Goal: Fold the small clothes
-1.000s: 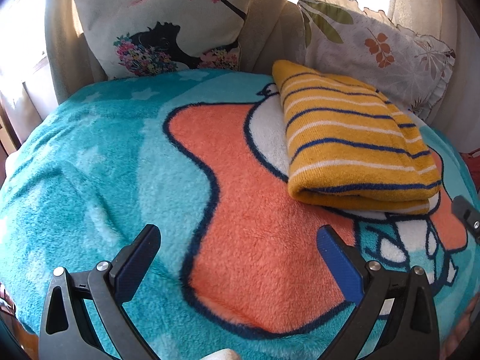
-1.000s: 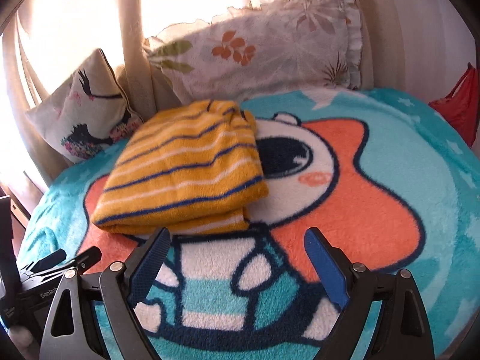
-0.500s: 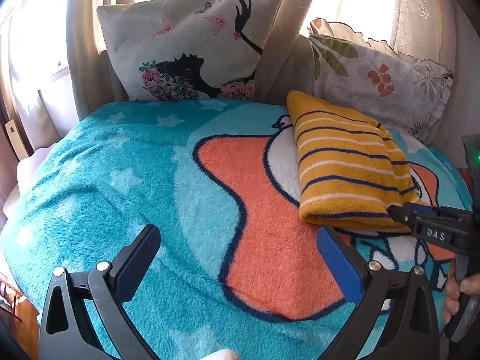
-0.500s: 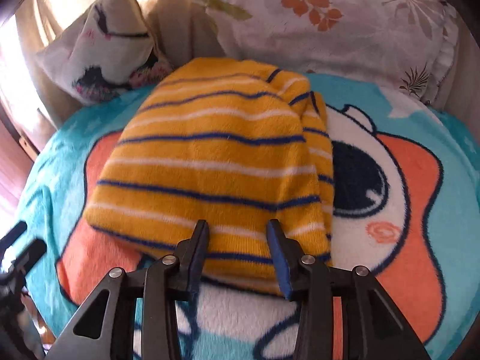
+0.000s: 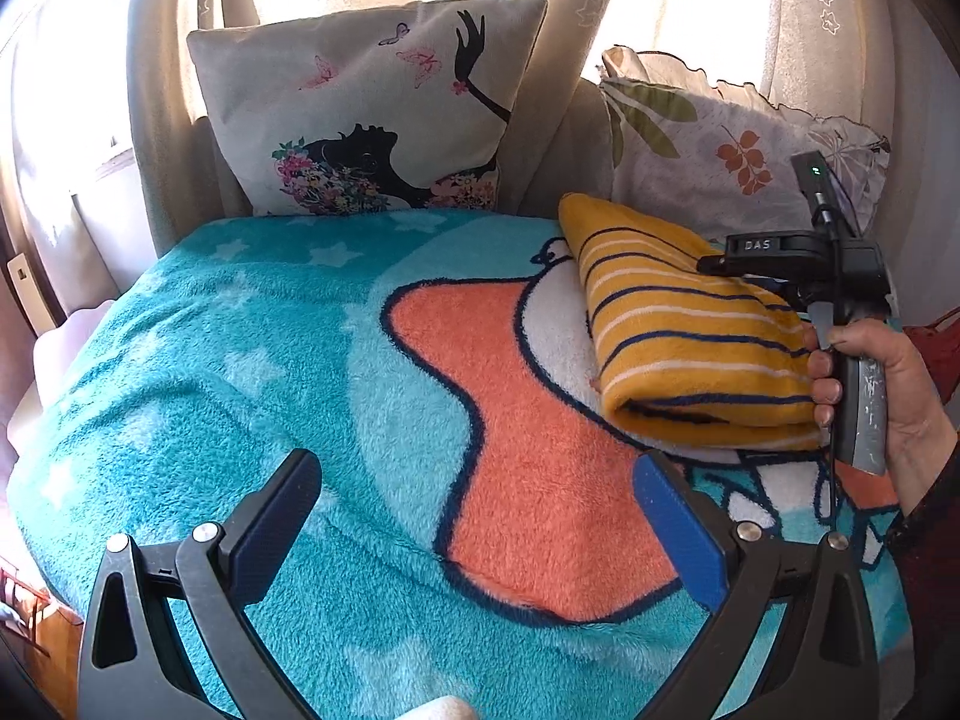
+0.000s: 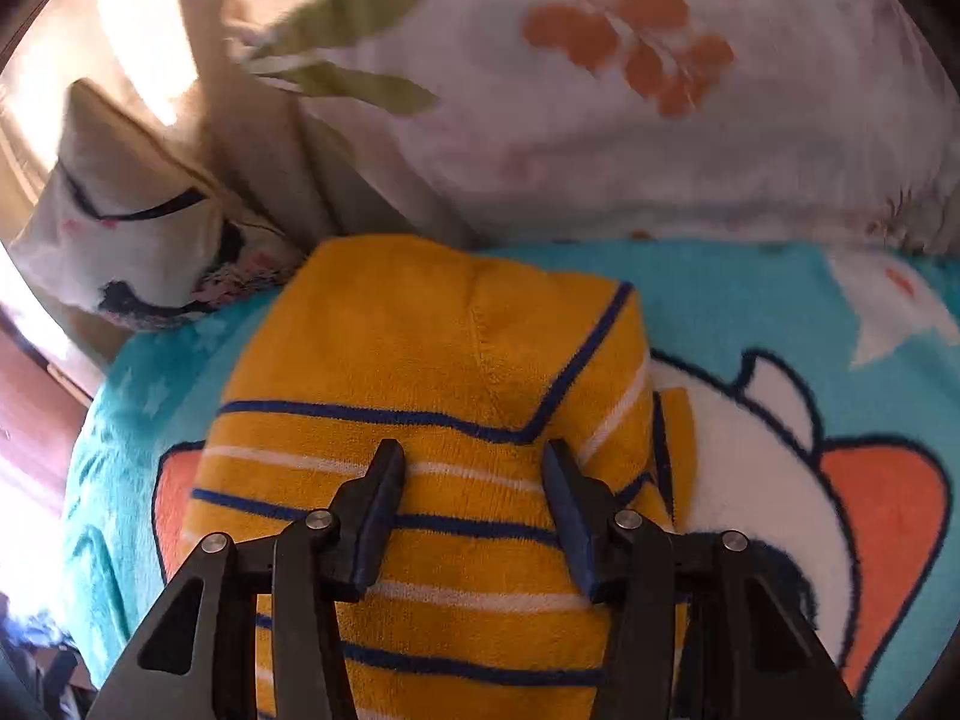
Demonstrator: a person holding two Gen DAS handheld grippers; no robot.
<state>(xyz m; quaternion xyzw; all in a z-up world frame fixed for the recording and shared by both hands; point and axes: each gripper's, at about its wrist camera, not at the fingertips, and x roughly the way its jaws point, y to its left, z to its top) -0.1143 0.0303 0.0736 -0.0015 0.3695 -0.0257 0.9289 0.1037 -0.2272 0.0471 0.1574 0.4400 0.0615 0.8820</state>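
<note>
Left tool spread wide over the blanket, nothing between its pads. Right tool, half-open after just widening slightly, hovers over the folded striped sweater, held by a hand. Pillows behind.

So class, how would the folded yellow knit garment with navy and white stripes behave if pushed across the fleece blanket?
The folded yellow striped knit garment looks soft, so it would likely bunch, not slide. Its stacked layers may shift apart.

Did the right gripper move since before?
Yes. The right gripper has moved forward over the striped sweater, toward the leaf pillow.
</note>
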